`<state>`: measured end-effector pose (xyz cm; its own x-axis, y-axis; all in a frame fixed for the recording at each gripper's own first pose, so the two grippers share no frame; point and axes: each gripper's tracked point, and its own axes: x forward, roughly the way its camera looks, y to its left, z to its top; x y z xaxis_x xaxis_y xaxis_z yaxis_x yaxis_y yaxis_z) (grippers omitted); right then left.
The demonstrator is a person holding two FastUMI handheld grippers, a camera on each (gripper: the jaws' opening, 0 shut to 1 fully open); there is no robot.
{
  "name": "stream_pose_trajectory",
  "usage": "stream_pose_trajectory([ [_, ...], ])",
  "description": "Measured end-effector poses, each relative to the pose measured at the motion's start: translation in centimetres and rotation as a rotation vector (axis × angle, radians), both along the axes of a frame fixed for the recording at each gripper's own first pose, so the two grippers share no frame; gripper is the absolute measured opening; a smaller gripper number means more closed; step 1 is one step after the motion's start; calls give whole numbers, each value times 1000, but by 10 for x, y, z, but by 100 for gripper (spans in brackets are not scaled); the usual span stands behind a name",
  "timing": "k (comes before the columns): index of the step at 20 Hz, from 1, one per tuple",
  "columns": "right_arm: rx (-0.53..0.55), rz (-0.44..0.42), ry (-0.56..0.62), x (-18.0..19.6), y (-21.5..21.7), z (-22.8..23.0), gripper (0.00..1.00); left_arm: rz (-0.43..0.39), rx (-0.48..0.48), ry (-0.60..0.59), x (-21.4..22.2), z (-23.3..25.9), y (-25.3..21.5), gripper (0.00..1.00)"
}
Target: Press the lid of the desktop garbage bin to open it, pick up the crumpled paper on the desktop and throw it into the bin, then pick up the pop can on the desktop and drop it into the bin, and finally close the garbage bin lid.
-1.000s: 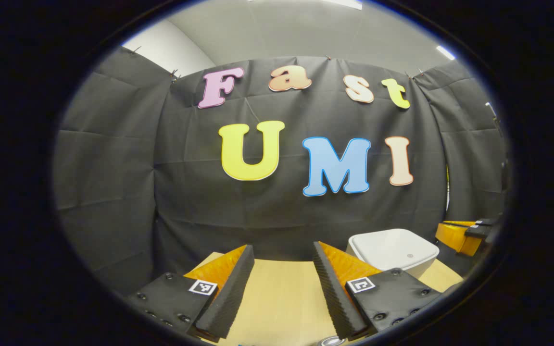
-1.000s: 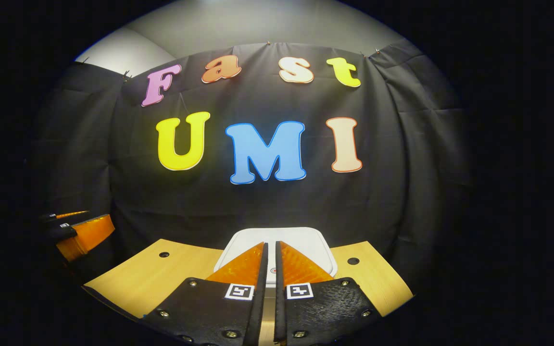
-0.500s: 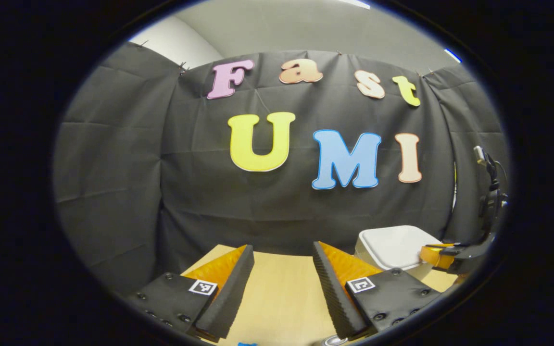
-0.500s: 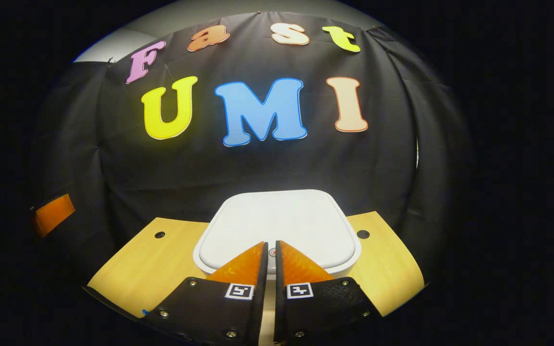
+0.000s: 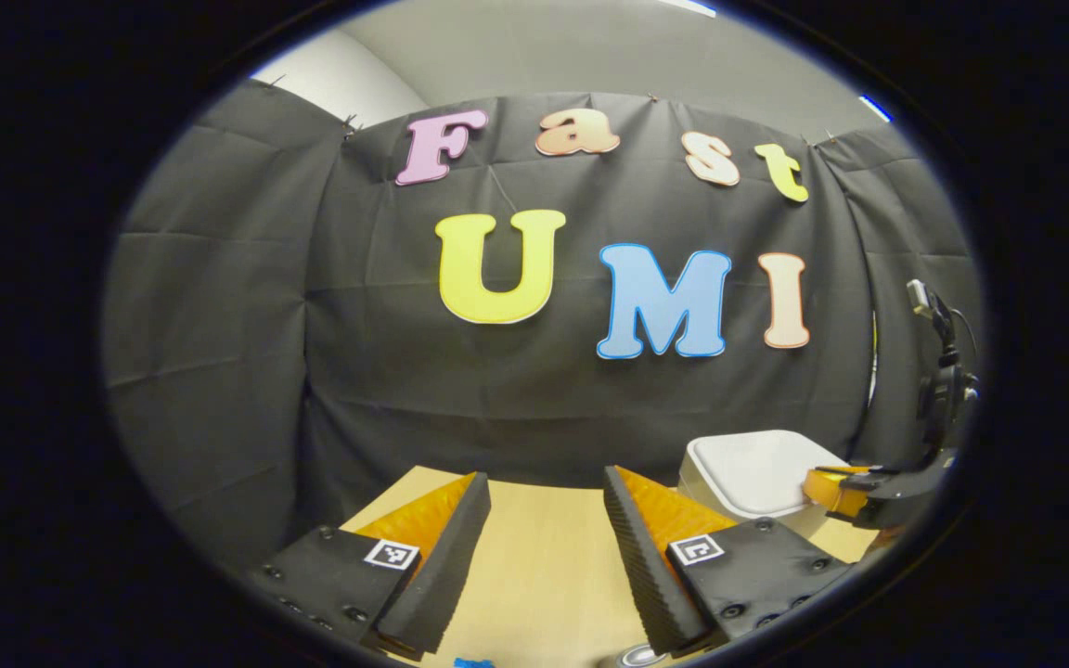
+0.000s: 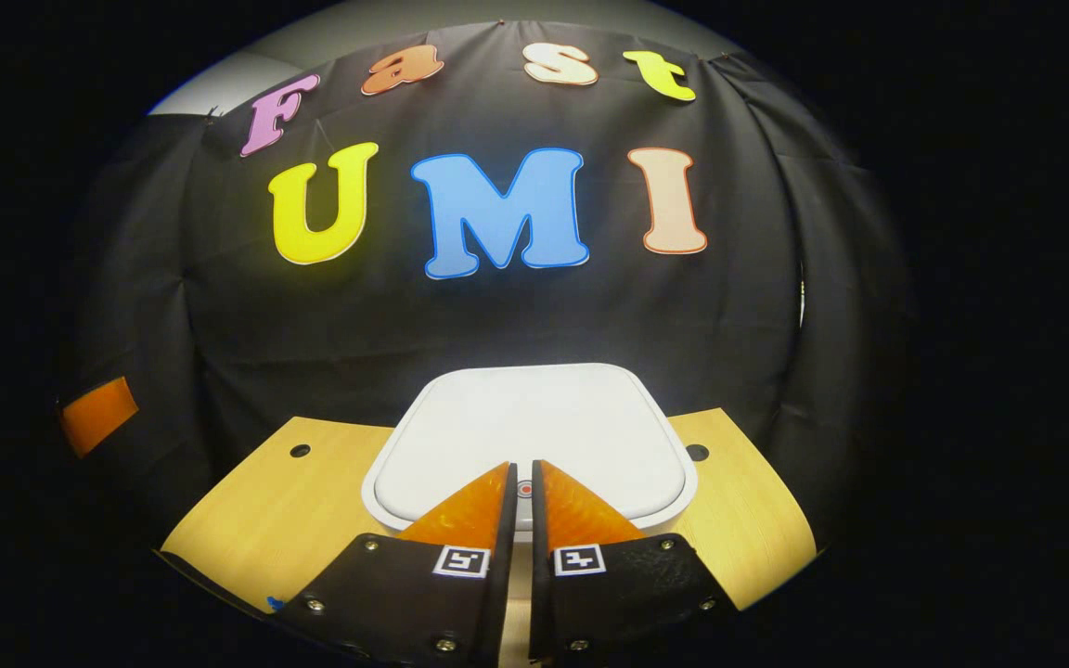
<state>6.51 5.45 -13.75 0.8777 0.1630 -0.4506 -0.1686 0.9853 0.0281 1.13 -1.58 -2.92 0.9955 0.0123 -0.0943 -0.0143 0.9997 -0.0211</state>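
Left gripper view, nearest first: the left gripper (image 5: pixel 544 482) is held above the wooden table (image 5: pixel 544 575) with its jaws spread wide and nothing between them. At the very bottom edge, a small blue object (image 5: pixel 473 662) and a round metallic rim (image 5: pixel 632 659) are partly cut off; neither can be identified with certainty. Further out and to the right, the white bin (image 5: pixel 748 468) stands on the table near the back edge with its lid down. The right gripper (image 5: pixel 836 487) reaches over the bin's right side from the edge of the picture. Behind everything hangs the black cloth wall (image 5: pixel 219 325).

Right gripper view, nearest first: the right gripper (image 6: pixel 522 475) has its fingers drawn nearly together, a thin slit between them, gripping nothing. The fingertips (image 6: pixel 488 482) sit low over the front part of the lid (image 6: pixel 534 422), directly at a small red-ringed dot (image 6: pixel 524 488) visible in the slit; actual contact with the lid cannot be confirmed. The lid is flat and closed. Two small dark holes (image 6: pixel 299 450) mark the table on either side of the bin. The left gripper (image 6: pixel 98 413) shows at the far left edge, well apart from the bin.
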Motion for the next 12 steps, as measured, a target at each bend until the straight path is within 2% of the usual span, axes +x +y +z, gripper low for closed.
stream_pose_trajectory([
  [7,-38,26,-13,-13,2,12,11,55,67,17,-17,-22,28,90],
  [8,-37,27,-28,-15,2,17,11,61,73,22,-20,-26,32,83],
  [9,-39,30,-46,-16,3,24,11,60,79,28,-23,-32,34,90],
  [12,-59,52,-91,-24,5,37,11,67,104,50,-39,-54,48,90],
])
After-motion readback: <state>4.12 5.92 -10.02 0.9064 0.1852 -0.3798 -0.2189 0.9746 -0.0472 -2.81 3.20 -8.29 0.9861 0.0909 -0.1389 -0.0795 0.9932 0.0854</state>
